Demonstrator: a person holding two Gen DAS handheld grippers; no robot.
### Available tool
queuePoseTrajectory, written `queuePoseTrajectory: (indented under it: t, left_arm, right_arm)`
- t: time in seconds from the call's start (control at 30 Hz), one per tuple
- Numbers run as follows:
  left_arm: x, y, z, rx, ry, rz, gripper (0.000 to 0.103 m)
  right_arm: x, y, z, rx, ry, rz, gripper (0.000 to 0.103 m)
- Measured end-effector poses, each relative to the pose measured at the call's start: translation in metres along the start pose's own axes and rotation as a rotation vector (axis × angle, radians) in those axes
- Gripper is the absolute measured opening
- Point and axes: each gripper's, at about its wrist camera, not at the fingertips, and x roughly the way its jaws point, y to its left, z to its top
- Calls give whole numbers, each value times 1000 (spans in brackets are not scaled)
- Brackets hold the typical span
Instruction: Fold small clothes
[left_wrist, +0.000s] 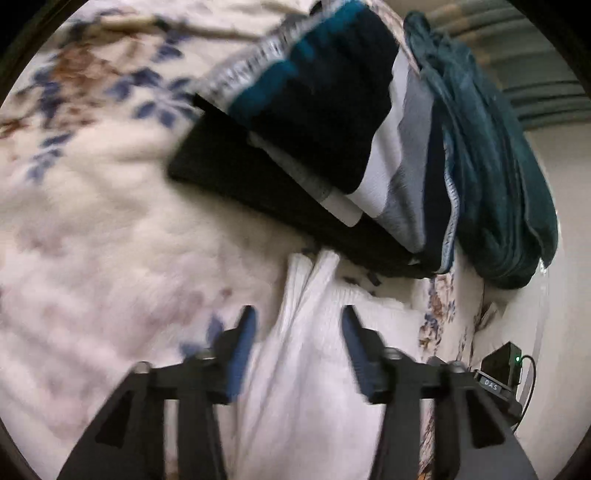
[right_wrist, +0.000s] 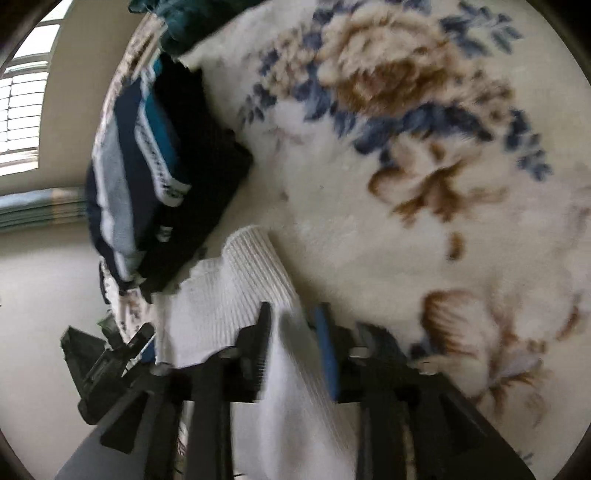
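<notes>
A white ribbed garment (left_wrist: 306, 354) lies on the floral blanket (left_wrist: 110, 221), running from near the folded pile toward me. My left gripper (left_wrist: 299, 332) hovers just over it, jaws well apart, the cloth lying between and under the blue pads (left_wrist: 242, 343) without being pinched. In the right wrist view the same white garment (right_wrist: 236, 291) passes between the fingers of my right gripper (right_wrist: 293, 328). Those jaws stand narrower, with a fold of the cloth in the gap, and the pads do not seem to press it. Both views are motion-blurred.
A pile of folded clothes (left_wrist: 332, 122) in black, teal, grey and white sits just beyond the garment, with a dark green towel (left_wrist: 491, 173) beside it. The bed edge drops to a pale floor at the right, where a small black device (left_wrist: 502, 365) stands. A window (right_wrist: 22, 122) shows at far left.
</notes>
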Motion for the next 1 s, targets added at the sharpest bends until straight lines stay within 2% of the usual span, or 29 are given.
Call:
queuePoseTrajectory:
  t: [0.1, 0.2, 0.23, 0.27, 0.3, 0.37, 0.43, 0.53, 0.63, 0.73, 0.77, 0.8, 0.87, 0.9, 0.93, 1.0]
  left_arm:
    - [-2, -2, -19, 22, 27, 23, 54]
    - [11, -13, -37, 94, 61, 59, 52]
    - [12, -18, -42, 123, 45, 81, 34]
    - [11, -22, -46, 155, 25, 115, 12]
    - [6, -24, -48, 173, -1, 126, 12]
    - [-6, -24, -48, 173, -58, 149, 6]
    - [-10, -18, -49, 152, -80, 151, 6]
    - [13, 0, -50, 98, 2, 170, 7]
    - [19, 0, -43, 88, 18, 176, 7]
    - [7, -6, -39, 73, 20, 129, 11]
    - [-2, -3, -38, 65, 17, 91, 19]
    - [-11, -2, -39, 58, 5, 64, 26]
    - [-25, 3, -42, 44, -14, -14, 63]
    - [-29, 8, -44, 31, -15, -52, 69]
    - [-29, 15, -49, 15, -10, -104, 70]
    - [-18, 23, -53, -10, 29, -133, 70]
  right_arm:
    - [-12, -8, -14, -2, 28, 37, 37]
    - [2, -15, -34, -9, 98, 46, 37]
    - [3, -14, -38, -14, 99, 47, 29]
    - [3, -13, -45, -16, 69, 48, 16]
    - [1, -11, -50, -24, 47, 42, 9]
    - [-9, -7, -56, -31, -15, 31, 8]
    - [-23, -8, -61, -27, -59, 13, 7]
    - [-31, -15, -64, -9, -81, -38, 7]
    - [-18, -19, -61, -30, -67, -150, 3]
    - [-9, -28, -49, 5, 2, -111, 3]
    - [-14, -28, -46, 3, 1, -97, 4]
    - [-18, -26, -45, -8, -7, -80, 7]
    - [-29, -22, -43, -54, -12, -62, 27]
    - [-31, -22, -43, -66, -12, -54, 51]
    - [-33, -24, -44, -79, -12, -35, 71]
    - [-23, -31, -44, -93, 44, 18, 83]
